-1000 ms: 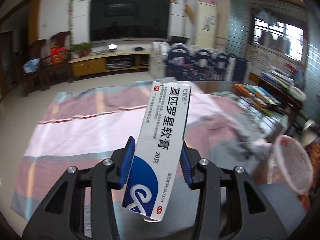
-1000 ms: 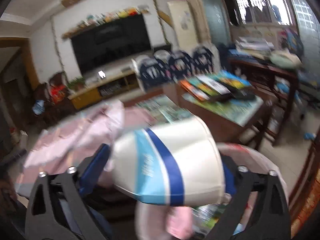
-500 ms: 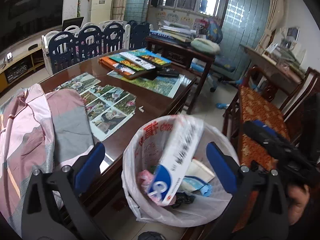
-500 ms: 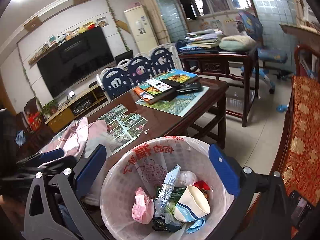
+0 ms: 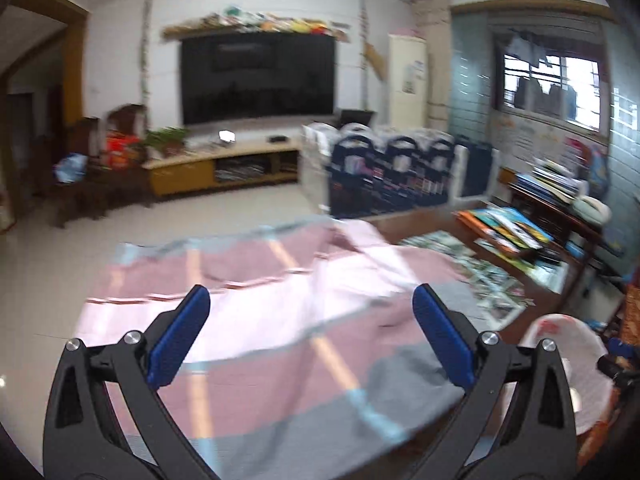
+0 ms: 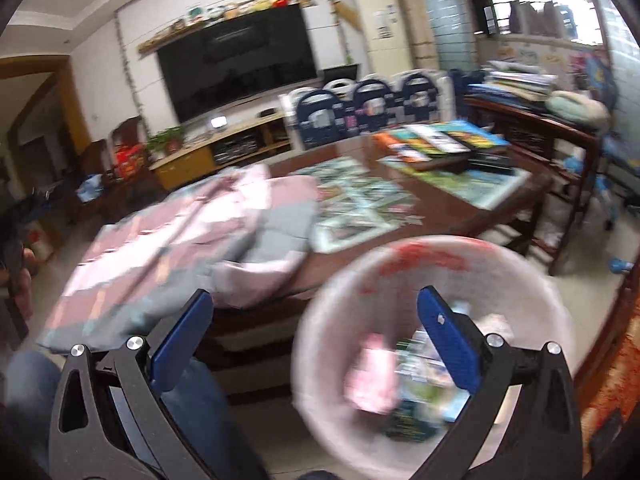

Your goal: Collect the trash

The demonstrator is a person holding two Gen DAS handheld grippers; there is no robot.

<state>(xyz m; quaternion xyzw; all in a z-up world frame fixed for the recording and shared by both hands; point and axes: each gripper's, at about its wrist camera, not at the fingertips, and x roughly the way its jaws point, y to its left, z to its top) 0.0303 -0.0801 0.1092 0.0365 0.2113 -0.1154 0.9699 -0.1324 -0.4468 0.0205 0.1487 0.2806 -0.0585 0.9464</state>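
Note:
The white bag-lined trash basket (image 6: 424,264) stands beside the wooden table, with pink, green and blue trash inside; the view is blurred. My right gripper (image 6: 310,336) is open and empty, just above and left of the basket. My left gripper (image 5: 310,332) is open and empty, over the pink and grey striped cloth (image 5: 260,320) on the table. The basket shows at the lower right of the left wrist view (image 5: 576,344).
The dark wooden table (image 6: 448,208) carries photo sheets (image 6: 352,208) and a stack of books (image 6: 436,144). A TV (image 5: 256,80) and a low cabinet (image 5: 224,168) stand at the far wall. A folded play fence (image 5: 400,168) stands behind the table. A red-cushioned chair (image 6: 616,384) is at the right.
Both grippers have let go of their items, the ointment box and the paper cup, into the basket. Both have since swung back left toward the cloth-covered table.

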